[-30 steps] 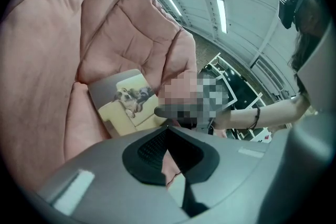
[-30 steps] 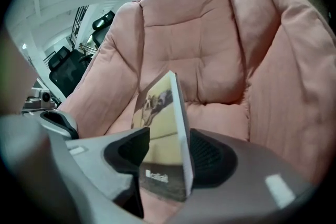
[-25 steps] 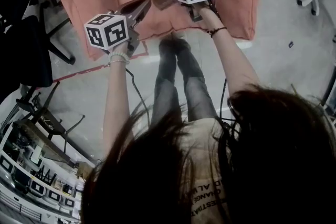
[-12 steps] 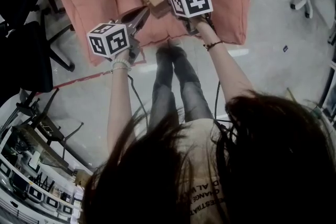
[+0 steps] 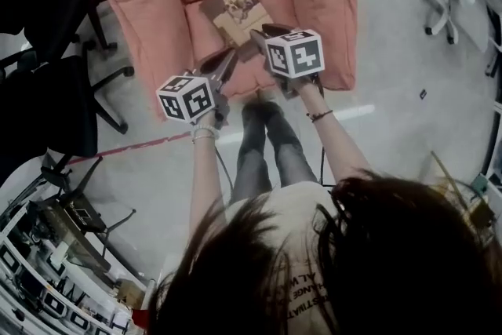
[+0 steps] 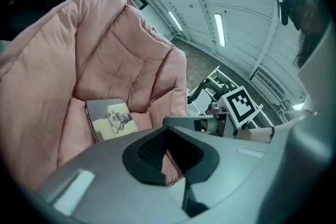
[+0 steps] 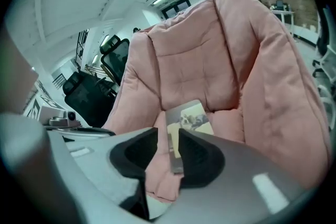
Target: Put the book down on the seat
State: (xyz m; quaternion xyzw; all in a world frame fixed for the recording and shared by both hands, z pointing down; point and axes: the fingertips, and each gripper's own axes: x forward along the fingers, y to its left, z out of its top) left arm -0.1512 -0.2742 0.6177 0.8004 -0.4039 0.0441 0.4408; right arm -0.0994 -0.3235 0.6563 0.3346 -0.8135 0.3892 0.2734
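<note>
While both forearms (image 5: 202,169) reach forward, the left gripper (image 5: 232,55) and the right gripper (image 5: 257,35) hover over the front edge of the pink armchair (image 5: 149,4), both angled downward. The left gripper's jaws meet at the tips with nothing in them. The right gripper's jaws have just been closing but stand apart, gripping nothing. The book (image 5: 238,9), flat and rectangular with a pale cover picture, lies free toward the back of the armchair's seat. The padding is soft and quilted, its puffy arms walling both sides. Smooth floor (image 5: 392,106) spreads to the armchair's right, and a black office chair (image 5: 55,98) crowds its left.
</note>
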